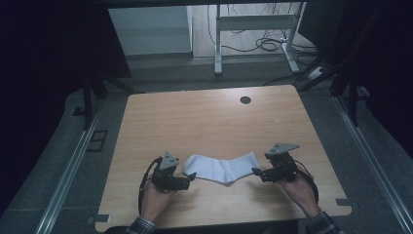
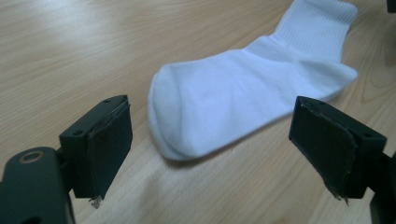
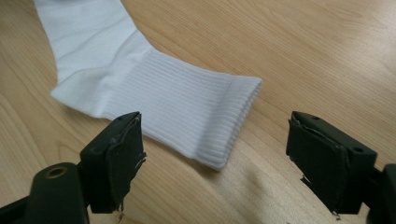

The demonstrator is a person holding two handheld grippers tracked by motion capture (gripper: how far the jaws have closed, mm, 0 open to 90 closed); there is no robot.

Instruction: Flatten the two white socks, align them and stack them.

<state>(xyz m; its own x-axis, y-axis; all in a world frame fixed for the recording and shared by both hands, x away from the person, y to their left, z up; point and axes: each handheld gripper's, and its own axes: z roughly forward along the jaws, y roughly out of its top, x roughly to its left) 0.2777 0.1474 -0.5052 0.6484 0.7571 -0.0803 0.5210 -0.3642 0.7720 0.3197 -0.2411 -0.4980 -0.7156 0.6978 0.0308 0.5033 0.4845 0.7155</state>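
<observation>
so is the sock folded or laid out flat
Laid out flat: the sock lies full length on the table, toe to ribbed cuff, with no part doubled over.

High view: fixed above the person's side of the desk (image 1: 209, 122), facing forward and down; far off, it takes in the whole desktop, the floor beyond and both forearms entering from the bottom edge.
Left gripper view: rides on the left gripper (image 1: 171, 176), low over the desk and very near, looking along its own two black jaws toward the toe end of the white sock (image 2: 243, 93).
Right gripper view: rides on the right gripper (image 1: 272, 171), equally low and near, looking along its jaws toward the ribbed cuff end of the sock.
Shared area: all three views cover the sock and the wood around it; the two gripper views face it from opposite ends.
</observation>
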